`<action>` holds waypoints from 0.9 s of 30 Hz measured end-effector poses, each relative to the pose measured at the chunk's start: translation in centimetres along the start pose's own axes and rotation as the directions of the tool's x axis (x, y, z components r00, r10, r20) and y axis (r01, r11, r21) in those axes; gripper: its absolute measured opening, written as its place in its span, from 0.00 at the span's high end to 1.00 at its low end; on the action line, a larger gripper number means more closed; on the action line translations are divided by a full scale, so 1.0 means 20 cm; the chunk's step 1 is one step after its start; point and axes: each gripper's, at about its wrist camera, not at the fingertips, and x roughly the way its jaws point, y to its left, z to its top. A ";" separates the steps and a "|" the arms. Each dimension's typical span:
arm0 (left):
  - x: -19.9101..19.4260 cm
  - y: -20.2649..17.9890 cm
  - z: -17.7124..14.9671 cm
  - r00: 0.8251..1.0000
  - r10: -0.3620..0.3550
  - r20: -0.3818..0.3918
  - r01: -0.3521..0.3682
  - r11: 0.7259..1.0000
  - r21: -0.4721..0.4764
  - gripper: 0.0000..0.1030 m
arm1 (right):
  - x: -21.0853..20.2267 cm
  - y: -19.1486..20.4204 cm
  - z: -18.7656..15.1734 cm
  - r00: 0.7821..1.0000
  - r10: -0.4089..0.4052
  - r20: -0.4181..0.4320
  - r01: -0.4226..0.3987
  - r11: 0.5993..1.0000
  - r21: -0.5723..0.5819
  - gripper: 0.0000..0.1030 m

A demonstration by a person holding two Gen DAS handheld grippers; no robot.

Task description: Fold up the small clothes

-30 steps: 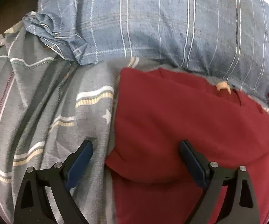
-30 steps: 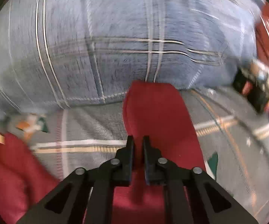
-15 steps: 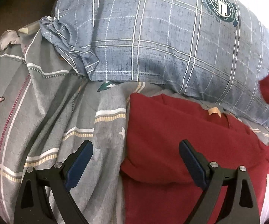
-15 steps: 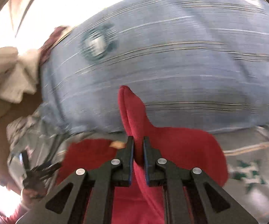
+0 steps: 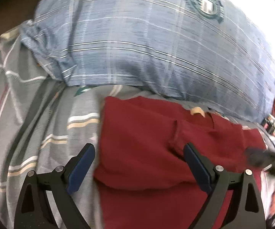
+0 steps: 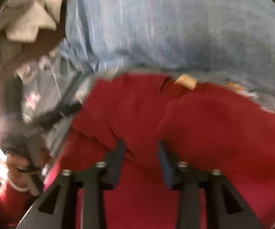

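Note:
A dark red garment [image 5: 147, 143] lies on the grey striped bedsheet [image 5: 42, 118], its right part folded over the middle with a tan neck label [image 5: 196, 111] at the far edge. My left gripper [image 5: 139, 160] is open and empty, straddling the garment's left edge. In the blurred right wrist view the same garment [image 6: 204, 124] fills the lower half, and my right gripper [image 6: 140, 160] is open just above it. The other gripper [image 5: 265, 160] shows dark and blurred at the right of the left wrist view.
A large blue plaid pillow [image 5: 156, 43] with a round emblem lies right behind the garment. A crumpled beige cloth [image 6: 26, 21] sits at the far left in the right wrist view. The person's hand in a red sleeve holds the left gripper [image 6: 25, 152].
My right gripper carried the garment's raised part leftward over the middle, laid it down and opened. My left gripper stayed open at the left edge.

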 end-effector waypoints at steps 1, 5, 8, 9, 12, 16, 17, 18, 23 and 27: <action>0.00 -0.02 0.01 1.000 -0.013 -0.003 0.013 1.000 0.018 0.09 | -0.10 -0.02 0.00 0.998 -0.019 0.055 0.018 1.000 0.015 0.41; 0.05 -0.12 0.04 1.000 -0.005 -0.021 0.007 0.996 0.084 0.10 | -0.38 -0.14 -0.04 0.972 -0.089 0.219 0.072 0.994 0.083 0.32; 0.16 -0.20 0.08 0.998 -0.013 -0.067 0.021 0.993 0.115 0.26 | -0.45 -0.31 -0.04 0.963 -0.100 0.250 0.050 0.979 0.198 0.32; 0.22 -0.23 0.09 0.995 -0.009 -0.101 0.021 0.992 0.126 0.42 | -0.45 -0.37 -0.04 0.964 -0.101 0.247 0.040 0.970 0.239 0.32; 0.37 -0.31 0.11 0.983 -0.001 -0.184 0.029 0.988 0.154 0.67 | -0.44 -0.46 -0.04 0.960 -0.133 0.245 0.058 0.955 0.292 0.32; 0.40 -0.36 0.16 0.987 0.046 -0.154 -0.017 0.982 0.186 0.89 | -0.45 -0.54 -0.05 0.957 -0.147 0.250 0.057 0.940 0.335 0.31; 0.36 -0.36 0.19 0.991 0.024 -0.132 -0.001 0.985 0.172 0.89 | -0.47 -0.56 -0.06 0.956 -0.144 0.256 0.050 0.938 0.344 0.31; 0.30 -0.35 0.24 0.996 0.007 -0.091 0.008 0.986 0.164 0.89 | -0.49 -0.57 -0.06 0.953 -0.144 0.267 0.043 0.936 0.351 0.31; 0.03 -0.20 0.32 0.999 -0.020 0.028 0.017 0.994 0.105 0.90 | -0.53 -0.58 -0.07 0.941 -0.161 0.297 0.048 0.934 0.354 0.31; 0.04 -0.06 0.24 1.000 0.024 0.006 -0.024 0.998 0.061 0.89 | -0.52 -0.60 -0.08 0.943 -0.193 0.273 0.084 0.927 0.367 0.31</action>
